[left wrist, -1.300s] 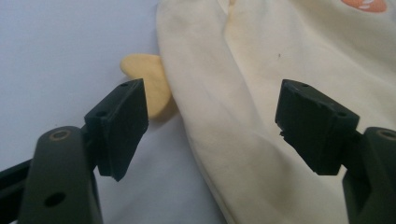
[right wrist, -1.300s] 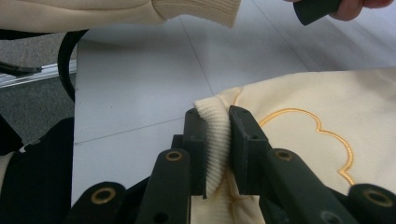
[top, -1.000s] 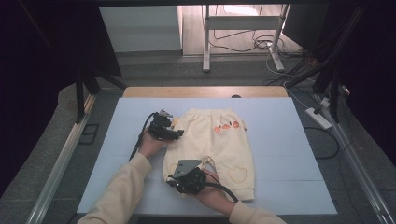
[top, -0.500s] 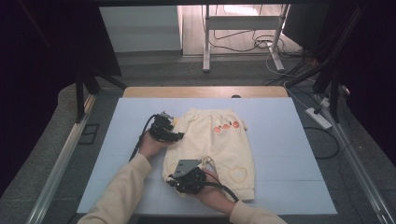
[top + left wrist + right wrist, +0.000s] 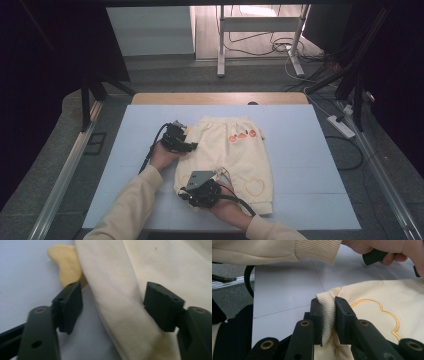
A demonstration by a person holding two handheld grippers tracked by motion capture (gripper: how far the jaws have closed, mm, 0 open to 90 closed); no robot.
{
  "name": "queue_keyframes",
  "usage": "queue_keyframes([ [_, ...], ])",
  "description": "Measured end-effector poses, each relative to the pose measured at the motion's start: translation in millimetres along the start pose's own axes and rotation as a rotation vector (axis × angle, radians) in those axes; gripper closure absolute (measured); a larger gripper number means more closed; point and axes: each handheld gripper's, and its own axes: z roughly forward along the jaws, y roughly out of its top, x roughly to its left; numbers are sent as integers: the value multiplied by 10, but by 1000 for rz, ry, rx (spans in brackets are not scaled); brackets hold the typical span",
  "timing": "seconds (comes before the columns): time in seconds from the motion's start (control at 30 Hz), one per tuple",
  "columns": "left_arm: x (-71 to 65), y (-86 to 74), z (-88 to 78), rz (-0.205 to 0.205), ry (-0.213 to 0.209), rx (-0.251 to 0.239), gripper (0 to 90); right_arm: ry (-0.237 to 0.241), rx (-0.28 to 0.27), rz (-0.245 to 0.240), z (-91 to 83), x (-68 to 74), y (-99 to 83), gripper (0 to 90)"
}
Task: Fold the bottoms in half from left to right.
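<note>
Garment: cream fleece trousers (image 5: 227, 150) lie flat on your bench (image 5: 310, 145), waistband far.
Right gripper (image 5: 328, 315): clamped on ribbed cuff (image 5: 326, 312).
Left gripper (image 5: 112, 305): unclenched, closing; side fold between jaws, ungripped.

We see the trousers (image 5: 227, 155) lying flat on the table (image 5: 310, 165), a little left of its middle, waistband at the far end and leg cuffs toward the person. The left tongs (image 5: 186, 141) sit at the trousers' left edge near the waistband, cloth between the jaws. The right tongs (image 5: 192, 192) sit at the near left cuff, perhaps just over its corner.
</note>
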Motion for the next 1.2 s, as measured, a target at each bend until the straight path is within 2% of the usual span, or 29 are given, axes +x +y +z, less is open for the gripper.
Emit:
queue_keyframes([
  [0.03,-2,0,0,-5,-10,-4,403,1,1,0,-1,-2,0,773],
  [0.07,-9,1,1,-8,-17,-6,403,1,1,-1,0,-2,0,773],
  [0.17,-35,9,3,9,-29,1,507,-1,2,-4,5,2,-3,773],
  [0.2,-41,10,4,13,-32,0,586,0,4,-6,8,3,-5,773],
  [0.23,-46,11,3,23,-42,2,586,0,4,-6,8,3,-5,773],
  [0.3,-70,13,11,42,-56,6,678,-1,6,-9,10,5,-8,773],
  [0.4,-96,18,15,57,-62,6,763,-1,7,-11,8,7,-11,773],
  [0.5,-99,21,3,69,-57,1,785,0,8,-10,3,4,-13,773],
  [1.2,-22,31,-155,1,-124,-62,811,-8,-20,-4,-77,30,54,774],
])
